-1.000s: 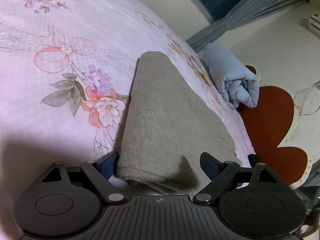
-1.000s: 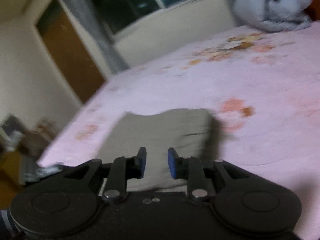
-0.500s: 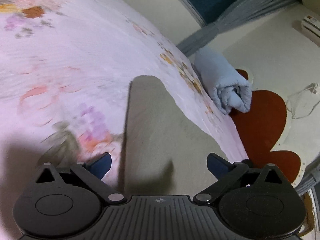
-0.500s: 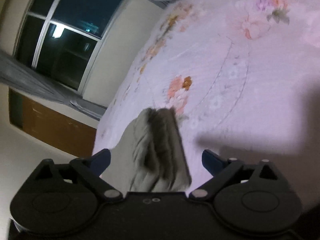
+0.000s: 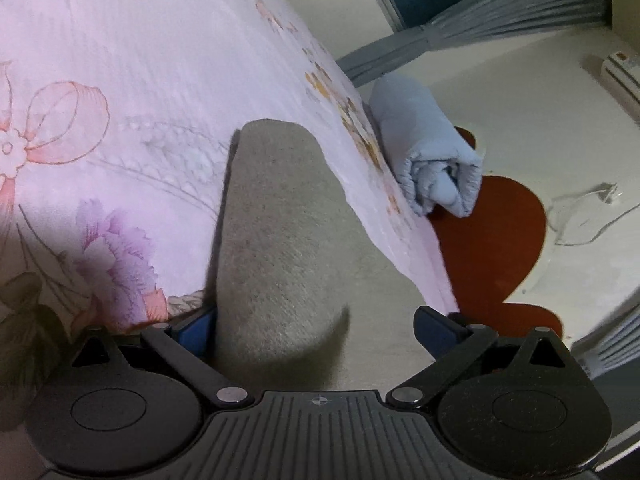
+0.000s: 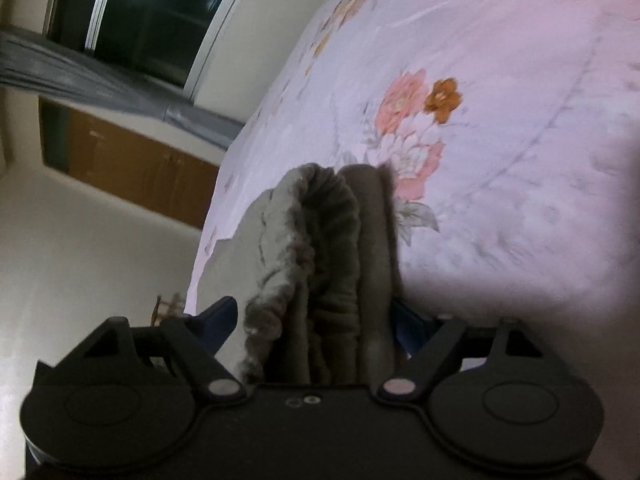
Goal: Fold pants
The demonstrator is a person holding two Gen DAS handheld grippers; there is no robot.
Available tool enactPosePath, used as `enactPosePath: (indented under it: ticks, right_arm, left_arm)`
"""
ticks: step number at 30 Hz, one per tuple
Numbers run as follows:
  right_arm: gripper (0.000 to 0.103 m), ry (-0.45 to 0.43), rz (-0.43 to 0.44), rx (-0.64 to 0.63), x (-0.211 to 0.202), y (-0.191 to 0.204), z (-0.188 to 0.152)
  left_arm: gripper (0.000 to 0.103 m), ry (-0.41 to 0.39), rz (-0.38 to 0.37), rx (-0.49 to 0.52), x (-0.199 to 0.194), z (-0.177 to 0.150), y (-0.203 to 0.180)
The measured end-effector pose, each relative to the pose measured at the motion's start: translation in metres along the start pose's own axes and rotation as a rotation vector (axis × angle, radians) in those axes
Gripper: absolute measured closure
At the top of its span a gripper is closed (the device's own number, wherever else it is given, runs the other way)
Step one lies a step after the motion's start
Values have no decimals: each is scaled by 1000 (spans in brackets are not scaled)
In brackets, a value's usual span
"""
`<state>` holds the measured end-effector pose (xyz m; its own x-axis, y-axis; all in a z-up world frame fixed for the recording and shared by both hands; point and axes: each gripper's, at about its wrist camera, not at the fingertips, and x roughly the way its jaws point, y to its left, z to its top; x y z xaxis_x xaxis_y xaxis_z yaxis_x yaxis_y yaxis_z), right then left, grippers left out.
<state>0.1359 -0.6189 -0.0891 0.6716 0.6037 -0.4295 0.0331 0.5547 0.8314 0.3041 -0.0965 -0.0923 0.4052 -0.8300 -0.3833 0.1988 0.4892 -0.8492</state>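
Two risks stand out. First, the pants [image 5: 280,248], a grey folded bundle, lie on the bed [image 5: 120,80] close to its side edge; in the left wrist view their near end runs up to the drop, with the red rug [image 5: 492,240] on the floor below. A sideways nudge could slide the fold off the bed. Second, the stacked layers at the waistband end, seen in the right wrist view [image 6: 328,248], sit bunched and uneven; a grab that catches only the upper layers would peel the fold open rather than carry it.

Left gripper [image 5: 316,326]: jaws wide apart, straddling the near end of the pants. Left blue pad sits just beside the cloth edge, possibly touching; right pad stands clear above the fabric near the bed edge. Nothing clamped.

Right gripper [image 6: 320,316]: jaws apart, one on each side of the gathered waistband. Right pad is mostly hidden behind the cloth, so contact there cannot be told; left pad shows a narrow gap to the fabric. Cloth fills most of the opening but looks uncompressed, so I judge it not gripped.

A rolled pale blue blanket [image 5: 432,168] lies near the bed's far corner, well apart from the pants. If either pair of jaws shuts askew, the thick stack may squeeze out sideways.
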Motion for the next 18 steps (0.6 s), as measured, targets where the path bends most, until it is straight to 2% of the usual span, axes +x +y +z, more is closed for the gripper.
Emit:
enactPosePath:
  ticks: [3,5,6,7,8,9,10,14,18]
  right_arm:
    - [27,47,20,-14,4,0,3]
    - [27,66,20,-31,11,3,6]
    - [33,76,13,-45,15,7,8]
    - [37,79,12,-52,16,10,9]
    - [45,79,25,-54,15,12,8]
    - [52,75,23,-65,13,14,7]
    - [54,77,5,-76,12,16,7]
    - [60,71,-32,-147,4,35,1]
    - [61,57,-13,-196,-5,59,5]
  left_arm:
    - [3,17,-12,-14,5,3,2]
    - [3,36,15,4,13,5,-3]
    - [5,46,34,22,17,5,-8]
    - [12,50,47,43,20,6,-12]
    - [36,62,74,72,23,5,-17]
    - [61,73,145,110,25,4,-21]
    - [63,72,187,136,25,3,-23]
    - [76,24,236,226,19,-5,-43]
    - [79,-12,272,320,10,-12,-75]
